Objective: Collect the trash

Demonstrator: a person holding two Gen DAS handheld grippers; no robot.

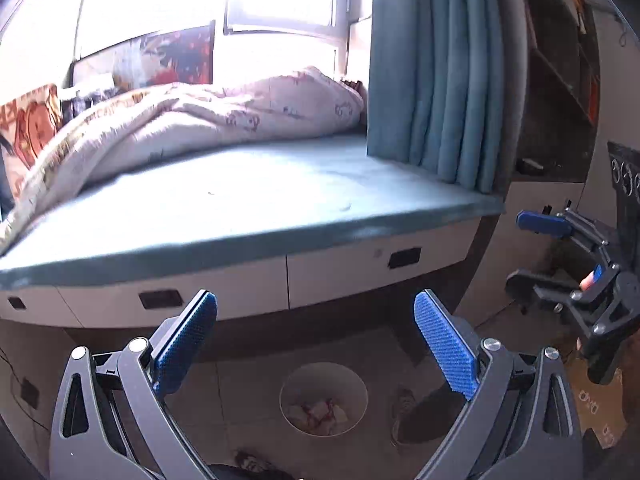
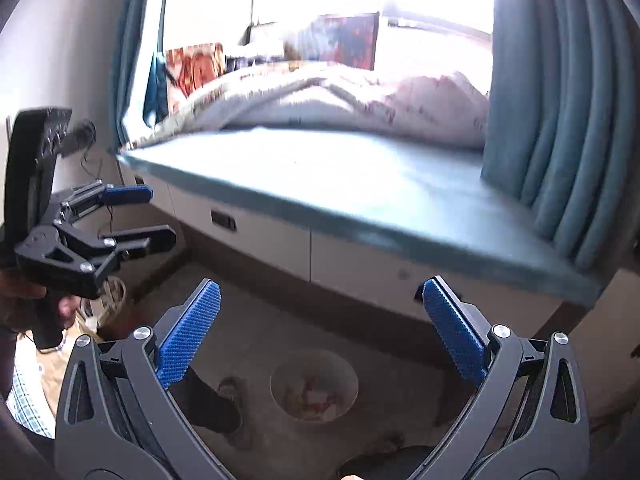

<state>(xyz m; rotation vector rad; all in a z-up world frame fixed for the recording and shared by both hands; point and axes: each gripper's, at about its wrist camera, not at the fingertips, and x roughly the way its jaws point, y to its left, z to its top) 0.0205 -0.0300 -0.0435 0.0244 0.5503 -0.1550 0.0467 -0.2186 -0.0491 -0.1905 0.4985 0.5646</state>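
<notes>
I stand at the window bed [image 1: 280, 200] with both tongs spread wide and holding nothing: my left tongs [image 1: 316, 340] and my right tongs [image 2: 320, 328] each show their blue pads far apart with only floor between them. The waste bin [image 1: 323, 398] sits on the floor in front of the bed's drawers [image 1: 360, 276], below and between the pads in both wrist views, and it already has crumpled paper with red marks [image 1: 316, 412] lying in it. I judge the step in hand to be a search for the next scrap. To do it well I should sweep the tongs slowly along the teal mattress top and the floor near the bin, keeping the pads apart so the cameras see between them, and close only once a scrap lies squarely between the pads. I can make out one or two tiny specks [image 1: 346, 208] on the mattress toward the curtain [image 1: 440, 80], well beyond the left tongs; they are too small to call trash with certainty. The quilt [image 1: 200, 120] lies heaped at the back of the bed, toward the window. From the bin, my right tongs hang off toward the curtain side, and my left tongs toward the other.
</notes>
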